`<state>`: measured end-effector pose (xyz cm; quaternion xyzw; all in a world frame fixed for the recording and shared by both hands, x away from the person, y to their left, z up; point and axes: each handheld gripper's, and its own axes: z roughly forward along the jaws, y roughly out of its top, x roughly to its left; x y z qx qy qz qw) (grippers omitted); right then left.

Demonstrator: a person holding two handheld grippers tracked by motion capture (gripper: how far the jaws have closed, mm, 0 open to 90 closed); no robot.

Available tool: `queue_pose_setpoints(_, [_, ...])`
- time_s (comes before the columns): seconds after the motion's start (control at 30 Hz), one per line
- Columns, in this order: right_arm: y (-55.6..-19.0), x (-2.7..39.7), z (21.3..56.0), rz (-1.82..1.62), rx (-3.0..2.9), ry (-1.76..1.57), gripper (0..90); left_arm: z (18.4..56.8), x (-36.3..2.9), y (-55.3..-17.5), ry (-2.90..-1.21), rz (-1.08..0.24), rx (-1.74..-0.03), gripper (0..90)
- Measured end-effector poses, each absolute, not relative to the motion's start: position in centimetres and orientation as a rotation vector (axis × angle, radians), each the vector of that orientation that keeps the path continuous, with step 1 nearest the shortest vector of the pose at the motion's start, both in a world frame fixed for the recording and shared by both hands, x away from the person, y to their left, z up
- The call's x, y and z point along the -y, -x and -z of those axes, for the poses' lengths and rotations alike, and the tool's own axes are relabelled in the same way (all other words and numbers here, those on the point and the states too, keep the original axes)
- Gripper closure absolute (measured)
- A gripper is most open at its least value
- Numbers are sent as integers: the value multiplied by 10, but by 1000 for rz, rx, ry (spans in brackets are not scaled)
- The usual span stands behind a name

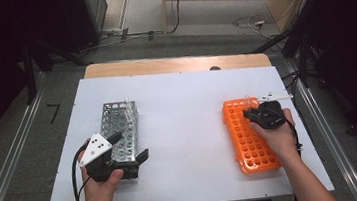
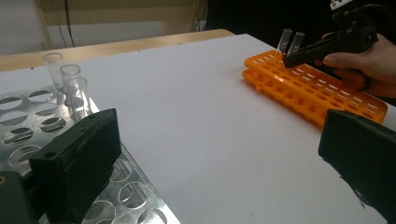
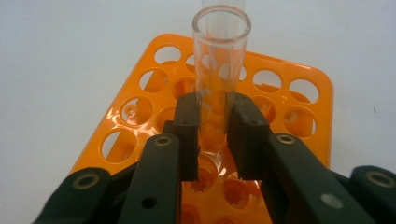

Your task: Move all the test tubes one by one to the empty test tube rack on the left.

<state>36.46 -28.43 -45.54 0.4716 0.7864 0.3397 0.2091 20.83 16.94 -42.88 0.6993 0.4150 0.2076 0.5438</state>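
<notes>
The flat orange plastic tube rack [image 1: 248, 136], at the right of the high view, is light and could lift or skid if the clear glass test tube [image 3: 219, 70] binds in its hole as it comes up; a crooked pull would cause that. Glass is slick, so a weak pinch could let the tube slip and drop. The perforated metal tube rack [image 1: 119, 129], at centre left, sits under the left gripper [image 1: 122, 154], whose jaws stand wide apart, grasping nothing. In the right gripper view the right gripper [image 3: 214, 135] is clenched on the test tube, which stands upright in the rack's far end; from there a second tube behind it is hard to confirm.
</notes>
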Motion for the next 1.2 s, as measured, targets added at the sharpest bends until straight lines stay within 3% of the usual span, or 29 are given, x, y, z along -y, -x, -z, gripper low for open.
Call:
queue_pose_setpoints(0.73, [-364, 285, 455, -990, -2174, -1295, 736, 430, -167, -209, -1665, -489, -985, 0])
queue_pose_setpoints(1.2, [-343, 294, 427, -1134, -2115, -1229, 738, 429, -165, -209, -1666, -488, -979, 0])
